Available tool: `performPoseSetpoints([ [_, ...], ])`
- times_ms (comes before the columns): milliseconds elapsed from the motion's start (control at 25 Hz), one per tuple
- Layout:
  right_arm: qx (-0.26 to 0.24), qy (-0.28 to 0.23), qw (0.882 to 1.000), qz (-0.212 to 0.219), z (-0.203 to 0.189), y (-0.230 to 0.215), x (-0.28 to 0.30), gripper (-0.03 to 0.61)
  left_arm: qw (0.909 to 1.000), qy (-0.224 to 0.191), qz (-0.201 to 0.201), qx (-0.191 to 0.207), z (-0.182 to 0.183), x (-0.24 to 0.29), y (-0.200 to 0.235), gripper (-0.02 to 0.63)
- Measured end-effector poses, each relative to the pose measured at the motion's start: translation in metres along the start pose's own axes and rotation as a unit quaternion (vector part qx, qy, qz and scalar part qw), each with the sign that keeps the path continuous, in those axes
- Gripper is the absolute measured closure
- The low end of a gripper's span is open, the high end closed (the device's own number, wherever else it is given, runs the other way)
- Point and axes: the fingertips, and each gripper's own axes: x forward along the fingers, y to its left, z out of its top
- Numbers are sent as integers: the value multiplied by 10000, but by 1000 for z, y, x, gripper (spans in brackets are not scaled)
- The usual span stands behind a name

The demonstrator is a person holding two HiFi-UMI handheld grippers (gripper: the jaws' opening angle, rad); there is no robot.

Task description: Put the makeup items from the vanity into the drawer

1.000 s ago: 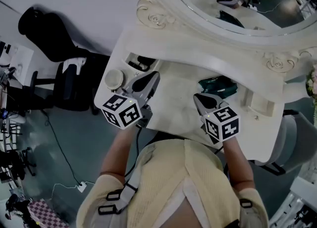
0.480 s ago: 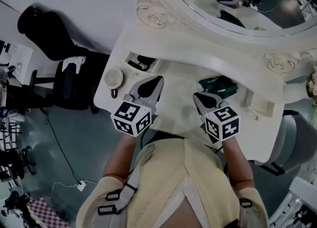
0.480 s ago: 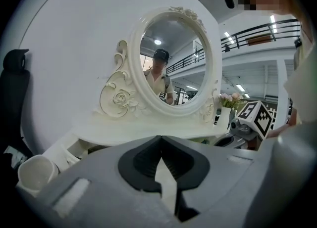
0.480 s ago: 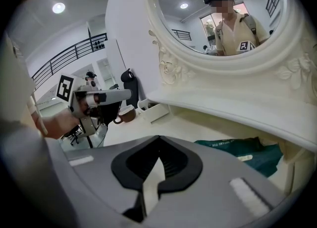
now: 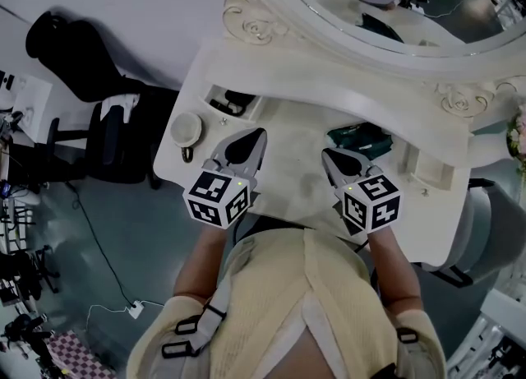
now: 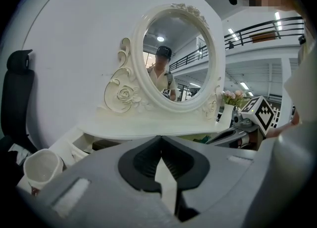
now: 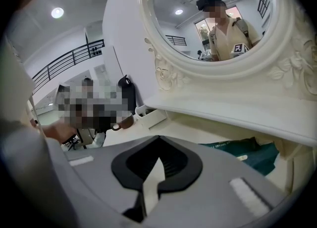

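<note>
A: The left gripper (image 5: pixel 251 140) has slid toward the middle of the vanity (image 5: pixel 289 137) since a second ago. The white cup (image 5: pixel 187 128) it was crowding now sits clear at the left edge.
B: Its jaws are pressed together, nothing between them. And the right gripper (image 5: pixel 335 159)?
A: Barely budged, and it's closed and empty too. The dark green pouch (image 5: pixel 362 139) lies just ahead of it on the vanity top, below the mirror (image 5: pixel 370 7), touched by neither.
</note>
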Motion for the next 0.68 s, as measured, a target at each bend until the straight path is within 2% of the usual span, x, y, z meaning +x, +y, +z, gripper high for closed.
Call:
performPoseSetpoints([
  [240, 228, -74, 9996, 140, 3, 5, -1, 578, 10000, 69, 34, 29, -6, -2, 0, 612],
  [680, 90, 44, 9999, 71, 2, 11, -1, 578, 9996, 202, 9, 171, -16, -6, 0, 611],
])
